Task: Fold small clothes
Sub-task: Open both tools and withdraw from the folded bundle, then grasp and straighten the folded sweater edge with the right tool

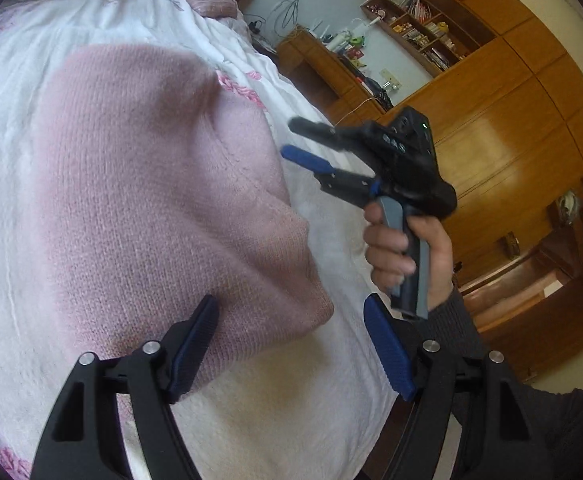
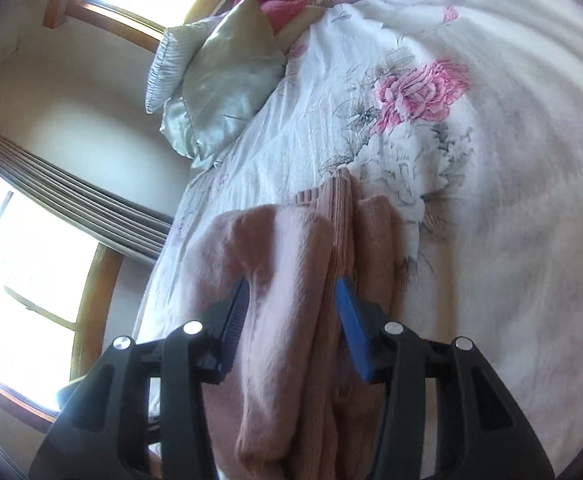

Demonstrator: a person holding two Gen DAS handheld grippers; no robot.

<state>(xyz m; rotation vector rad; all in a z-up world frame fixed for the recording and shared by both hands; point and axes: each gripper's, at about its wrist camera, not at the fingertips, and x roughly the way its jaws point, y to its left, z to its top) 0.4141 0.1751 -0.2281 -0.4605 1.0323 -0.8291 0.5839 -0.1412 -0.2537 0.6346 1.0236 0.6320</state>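
Bed (image 1: 7, 128) fills most of both views, white quilt with pink rose print (image 2: 421, 90), pale satin pillow (image 2: 227, 92) at the head end near the windows (image 2: 19, 248); wooden wardrobe (image 1: 503, 120) and a cluttered wall shelf (image 1: 419, 24) beyond the far edge of the bed in the left wrist view. Pink knit sweater (image 1: 151, 184) lies on the quilt, folded into a broad lump, surface mostly smooth with a ridge running toward its lower right corner; in the right wrist view it shows as bunched folds with a ribbed hem strip pointing up the bed. Left hand-held gripper (image 1: 291, 344): jaws spread wide, nothing between them, left pad over the sweater's near edge, right pad over bare quilt; contact with fabric can't be judged. Right hand-held gripper (image 2: 293, 320): jaws apart in its own view, a thick fold of sweater sitting in the gap between the pads, pads not visibly squeezing it; whether cloth touches them is unclear. From the left wrist view the same tool hangs above the quilt just beside the sweater's right edge, fingers parted, held by a hand (image 1: 403, 248) in a dark knit sleeve (image 1: 455, 320)
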